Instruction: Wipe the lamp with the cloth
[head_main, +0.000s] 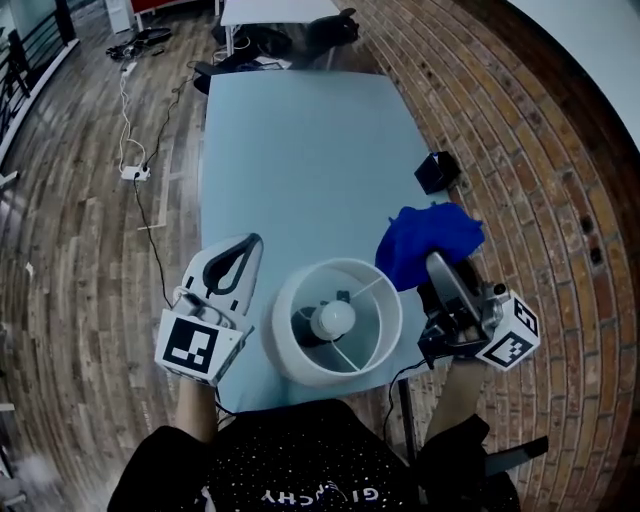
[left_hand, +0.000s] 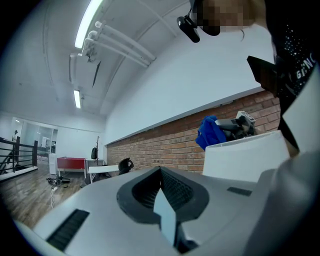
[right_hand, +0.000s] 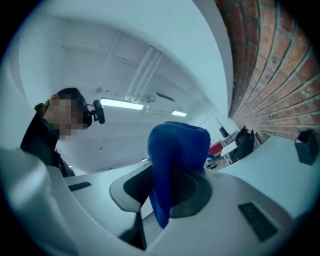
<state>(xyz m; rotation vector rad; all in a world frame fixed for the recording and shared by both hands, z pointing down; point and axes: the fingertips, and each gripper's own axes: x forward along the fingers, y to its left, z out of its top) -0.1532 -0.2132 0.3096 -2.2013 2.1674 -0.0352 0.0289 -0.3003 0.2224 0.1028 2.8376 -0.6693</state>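
In the lower middle of the head view I see the lamp, its white shade open toward the camera with the bulb showing inside. It stands at the near end of the pale blue table. Right of it, my right gripper is clamped on the blue cloth, which bunches just beside the shade's upper right rim; I can't tell whether they touch. At lower left, my left gripper sits just beside the shade, jaws pressed together on nothing. A small black box rests at the table's right edge, above the cloth.
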